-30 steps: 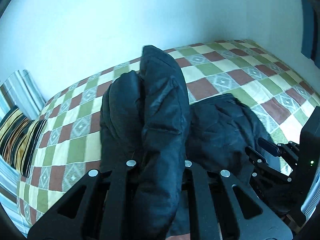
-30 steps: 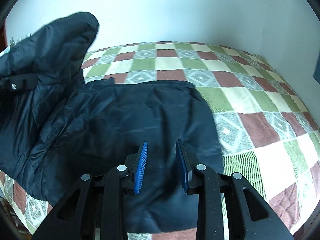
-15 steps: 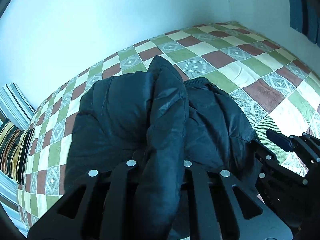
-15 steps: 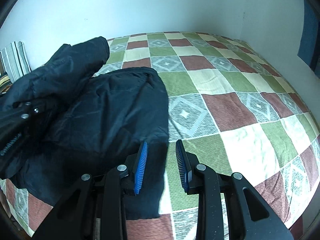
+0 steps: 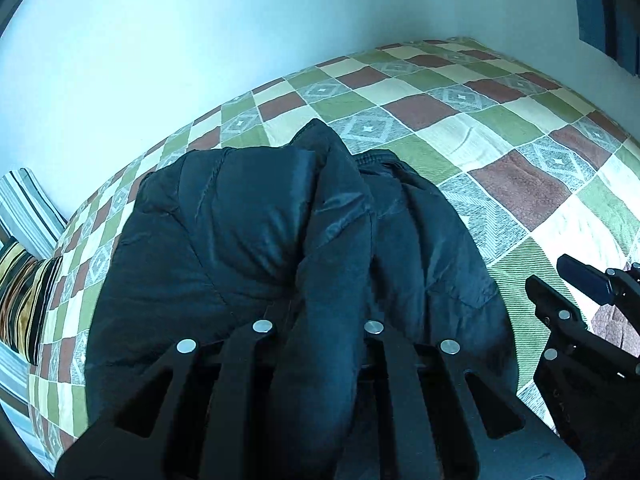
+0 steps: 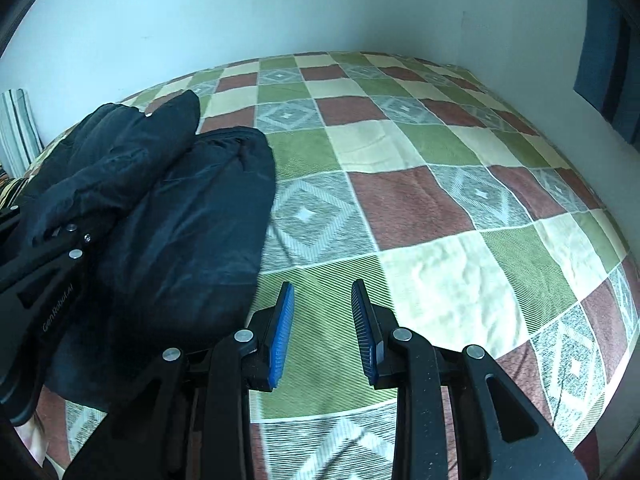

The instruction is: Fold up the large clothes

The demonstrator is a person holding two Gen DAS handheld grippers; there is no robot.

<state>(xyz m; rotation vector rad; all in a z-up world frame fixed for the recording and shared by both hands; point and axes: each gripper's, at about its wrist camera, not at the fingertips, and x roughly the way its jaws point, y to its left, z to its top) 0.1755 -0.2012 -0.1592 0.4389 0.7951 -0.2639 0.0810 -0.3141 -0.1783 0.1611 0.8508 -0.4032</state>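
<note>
Folding looks partway done: dark jacket (image 5: 248, 240) lies doubled on the checked bedspread (image 6: 420, 200) at frame left, one thick fold clamped in the left gripper (image 5: 320, 328), while the right gripper (image 6: 322, 320) hangs empty, jaws apart.

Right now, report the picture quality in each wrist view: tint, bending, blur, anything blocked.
Left wrist view: cold blue tint, the bedspread bulges from fisheye bending, and the dark jacket hides the left gripper fingertips. Right wrist view: same tint and bending, dark vignette corners, slight smear along the jacket's edge; the right gripper is sharp.
</note>
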